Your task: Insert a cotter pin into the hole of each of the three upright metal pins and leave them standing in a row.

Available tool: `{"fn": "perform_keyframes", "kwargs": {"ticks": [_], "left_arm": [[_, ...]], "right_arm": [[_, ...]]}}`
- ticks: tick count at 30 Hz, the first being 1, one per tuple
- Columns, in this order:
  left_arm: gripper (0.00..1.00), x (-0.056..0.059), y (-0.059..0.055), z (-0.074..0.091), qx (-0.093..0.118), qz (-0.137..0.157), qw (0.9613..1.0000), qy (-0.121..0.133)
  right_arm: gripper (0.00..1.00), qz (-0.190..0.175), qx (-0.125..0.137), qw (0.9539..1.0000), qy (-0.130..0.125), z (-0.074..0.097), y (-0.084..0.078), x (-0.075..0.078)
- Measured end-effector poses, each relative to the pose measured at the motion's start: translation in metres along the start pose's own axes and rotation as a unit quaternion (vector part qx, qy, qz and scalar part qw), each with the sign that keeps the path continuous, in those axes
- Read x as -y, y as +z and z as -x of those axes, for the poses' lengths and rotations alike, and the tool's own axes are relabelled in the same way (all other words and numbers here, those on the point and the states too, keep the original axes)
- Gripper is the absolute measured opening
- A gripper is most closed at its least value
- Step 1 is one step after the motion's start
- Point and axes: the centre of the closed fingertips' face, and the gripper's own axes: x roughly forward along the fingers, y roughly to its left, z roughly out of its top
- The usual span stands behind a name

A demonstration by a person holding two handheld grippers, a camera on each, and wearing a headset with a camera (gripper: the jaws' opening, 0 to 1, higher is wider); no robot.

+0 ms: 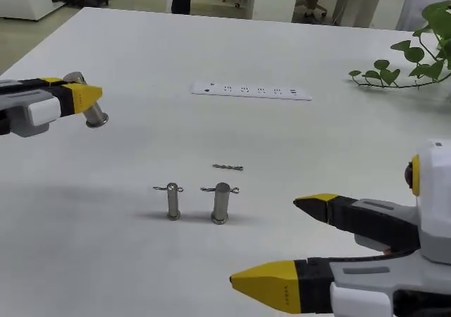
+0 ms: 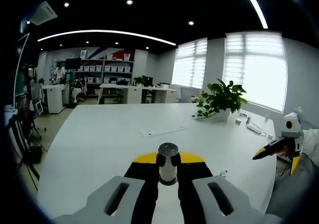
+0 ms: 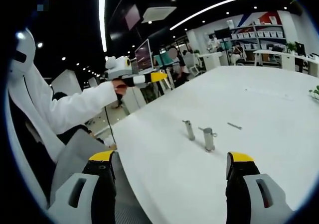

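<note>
Indoors, metal pins [image 1: 221, 204] stand on a white workbench [image 1: 141, 56].

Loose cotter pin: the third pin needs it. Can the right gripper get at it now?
Probably yes: the right gripper is open, and the cotter pin lies flat on bare table, apart from the two upright pins.

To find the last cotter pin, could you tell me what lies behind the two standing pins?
A loose cotter pin lies flat behind them, a white power strip farther back. Nothing covers that area.
</note>
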Motion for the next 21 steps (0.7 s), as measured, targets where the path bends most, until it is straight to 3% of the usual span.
{"fn": "perform_keyframes", "kwargs": {"ticks": [7,11,12,14,17,21], "left_arm": [[0.10,0.018,-0.021,0.008,-0.021,-0.016,0.9996,-0.012],[0.10,0.035,-0.035,0.014,-0.037,-0.023,0.9988,-0.021],[0.10,0.036,-0.038,0.016,-0.041,-0.028,0.9985,-0.022],[0.10,0.041,-0.046,0.018,-0.053,-0.009,0.9983,-0.022],[0.10,0.047,-0.055,0.019,-0.061,-0.025,0.9977,-0.019],[0.10,0.054,-0.066,0.019,-0.070,-0.024,0.9969,-0.026]], "right_arm": [[0.90,0.000,0.005,1.0000,-0.005,0.005,-0.002,0.002],[0.90,0.002,0.009,0.9999,-0.009,0.007,-0.001,0.005],[0.90,0.002,0.011,0.9999,-0.011,0.007,0.000,0.006],[0.89,0.003,0.014,0.9998,-0.015,0.009,0.001,0.007],[0.89,0.000,0.023,0.9996,-0.018,0.011,0.002,0.008],[0.89,0.002,0.029,0.9994,-0.021,0.015,0.004,0.008]]}}
